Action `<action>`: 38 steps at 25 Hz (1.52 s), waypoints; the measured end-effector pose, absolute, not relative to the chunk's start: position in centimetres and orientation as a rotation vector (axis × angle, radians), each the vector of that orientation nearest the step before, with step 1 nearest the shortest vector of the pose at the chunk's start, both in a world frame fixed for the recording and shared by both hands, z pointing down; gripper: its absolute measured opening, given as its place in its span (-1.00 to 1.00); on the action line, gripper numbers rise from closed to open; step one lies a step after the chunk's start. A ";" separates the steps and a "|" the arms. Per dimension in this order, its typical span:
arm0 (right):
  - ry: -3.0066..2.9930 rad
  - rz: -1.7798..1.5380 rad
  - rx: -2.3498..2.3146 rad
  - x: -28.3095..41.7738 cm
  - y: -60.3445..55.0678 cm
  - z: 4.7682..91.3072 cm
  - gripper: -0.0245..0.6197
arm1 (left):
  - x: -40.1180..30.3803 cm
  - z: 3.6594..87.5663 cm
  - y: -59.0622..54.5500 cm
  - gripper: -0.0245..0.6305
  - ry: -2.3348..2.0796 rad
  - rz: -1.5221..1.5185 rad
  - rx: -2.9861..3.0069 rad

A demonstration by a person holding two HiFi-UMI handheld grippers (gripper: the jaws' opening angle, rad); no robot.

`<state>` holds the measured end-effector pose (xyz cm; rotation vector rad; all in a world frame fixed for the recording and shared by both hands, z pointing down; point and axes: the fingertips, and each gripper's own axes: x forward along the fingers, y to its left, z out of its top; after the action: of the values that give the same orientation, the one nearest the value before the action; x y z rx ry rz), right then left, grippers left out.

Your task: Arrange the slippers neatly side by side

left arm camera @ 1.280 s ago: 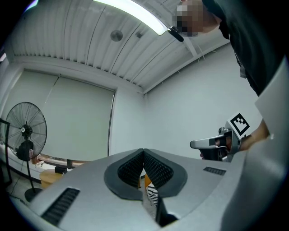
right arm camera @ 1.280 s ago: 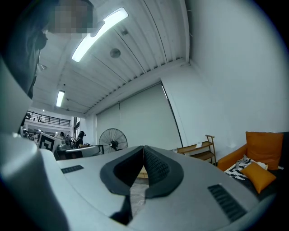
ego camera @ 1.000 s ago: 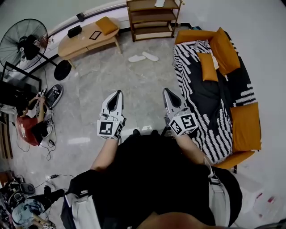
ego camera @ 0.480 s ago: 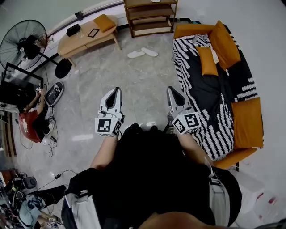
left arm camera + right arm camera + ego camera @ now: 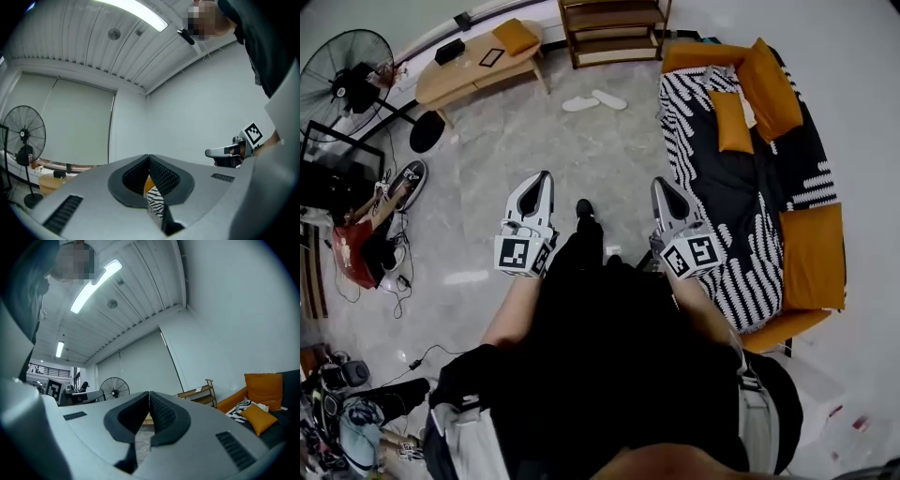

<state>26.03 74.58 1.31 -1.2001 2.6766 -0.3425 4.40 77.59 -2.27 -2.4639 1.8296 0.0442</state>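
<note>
The two white slippers, left slipper [image 5: 580, 103] and right slipper [image 5: 610, 98], lie on the pale marble floor [image 5: 581, 155] at the far side of the room. They rest just in front of the wooden shelf unit [image 5: 614, 28], between the coffee table [image 5: 469, 75] and the head end of the sofa [image 5: 741, 187]. They are set at an angle to one another in a shallow V, with their near ends close together; whether those ends touch is too small to tell.

Both slippers are well apart from the grippers, straight ahead of them and roughly on the line between the two. The left gripper [image 5: 546, 175] and the right gripper [image 5: 658, 182] are held out side by side above bare floor, both pointing toward the slippers. The person's dark shoe [image 5: 584, 208] shows between them.

In its own view the left gripper [image 5: 149, 161] has its ribbed pads pressed together with nothing between them. The right gripper [image 5: 149, 397] is likewise closed and empty.

There are two slippers and two grippers. There is one sofa with a black-and-white striped cover, carrying three orange cushions [image 5: 769, 86]. A fourth orange cushion [image 5: 516, 36] lies on the coffee table beside one black box [image 5: 448, 52]. One black floor fan [image 5: 342, 82] stands at the left.
</note>
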 end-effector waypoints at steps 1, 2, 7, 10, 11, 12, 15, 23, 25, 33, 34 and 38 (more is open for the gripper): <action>2.678 -0.339 -1.201 26.1 74.4 1.2 -0.82 | 4.4 -2.2 77.5 -0.88 1.831 0.047 -2.466; 2.679 -0.336 -1.201 26.1 74.3 1.1 -0.82 | 4.3 -2.2 77.4 -0.88 1.833 0.050 -2.466; 2.681 -0.319 -1.198 26.4 73.5 0.9 -0.82 | 4.2 -1.8 76.4 -0.88 1.850 0.071 -2.461; 2.688 -0.322 -1.211 26.6 72.8 1.0 -0.82 | 4.5 -1.8 75.7 -0.88 1.841 0.079 -2.466; 2.688 -0.328 -1.214 26.5 72.4 1.0 -0.82 | 4.4 -1.8 75.4 -0.88 1.838 0.079 -2.467; 2.688 -0.333 -1.214 26.3 71.9 1.1 -0.82 | 4.3 -1.8 75.0 -0.87 1.840 0.078 -2.466; 2.698 -0.330 -1.196 25.7 70.7 1.4 -0.82 | 3.6 -1.2 74.0 -0.88 1.866 0.082 -2.463; 2.733 -0.360 -1.188 24.0 66.4 2.7 -0.82 | 2.8 1.0 69.8 -0.88 1.888 0.085 -2.497; 2.748 -0.377 -1.185 23.3 65.2 3.2 -0.82 | 2.2 1.5 68.5 -0.87 1.904 0.092 -2.502; 2.782 -0.386 -1.200 20.9 57.7 3.4 -0.82 | -0.7 2.4 61.4 -0.88 1.935 0.102 -2.522; 2.787 -0.393 -1.203 20.6 56.7 3.5 -0.82 | -1.1 2.2 60.3 -0.88 1.934 0.102 -2.521; 2.803 -0.416 -1.209 19.1 52.2 3.8 -0.82 | -2.8 2.0 55.7 -0.88 1.935 0.094 -2.524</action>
<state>19.07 52.19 3.82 -1.2090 2.8027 -0.4155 -2.83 55.71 1.98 -2.5236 1.9349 0.0941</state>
